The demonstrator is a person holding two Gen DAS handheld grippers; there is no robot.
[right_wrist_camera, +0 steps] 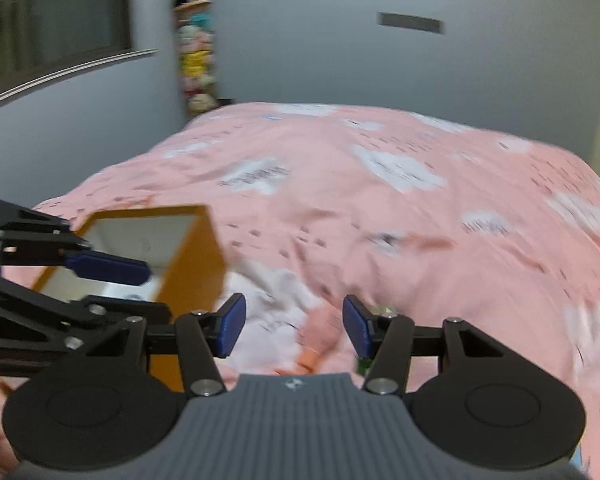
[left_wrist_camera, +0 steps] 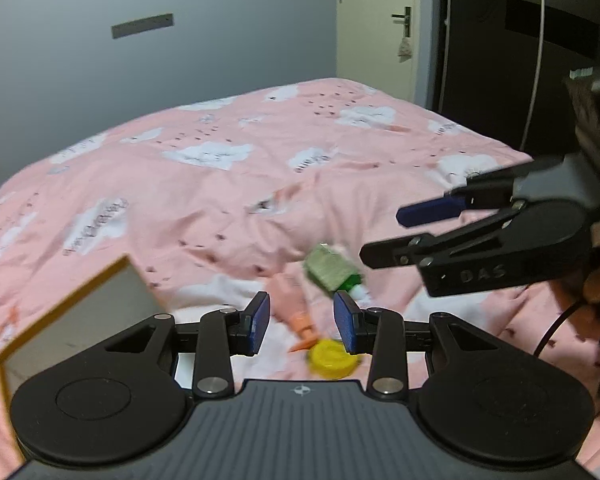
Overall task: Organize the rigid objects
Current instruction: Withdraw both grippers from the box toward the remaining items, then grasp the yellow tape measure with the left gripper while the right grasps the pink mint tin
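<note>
My left gripper (left_wrist_camera: pixel 303 322) is open and empty above the pink bedspread (left_wrist_camera: pixel 228 184). Just beyond its fingertips lie a green bottle with a white cap (left_wrist_camera: pixel 334 272), a pink and orange toy (left_wrist_camera: pixel 296 312) and a yellow round lid (left_wrist_camera: pixel 332 358). An open orange box with a white inside (left_wrist_camera: pixel 80 320) stands at the left. My right gripper (right_wrist_camera: pixel 295 326) is open and empty over the bedspread (right_wrist_camera: pixel 400 208); the pink toy (right_wrist_camera: pixel 320 336) lies between its fingers below. The box (right_wrist_camera: pixel 188 248) is to its left. Each gripper shows in the other's view: right gripper (left_wrist_camera: pixel 388 236), left gripper (right_wrist_camera: pixel 140 280).
A grey wall (left_wrist_camera: pixel 100 80) runs behind the bed. A door (left_wrist_camera: pixel 380 28) and a dark wardrobe (left_wrist_camera: pixel 500 60) stand at the far right. A tall hanging stack of plush toys (right_wrist_camera: pixel 194 40) is in the far left corner, next to a window (right_wrist_camera: pixel 52 12).
</note>
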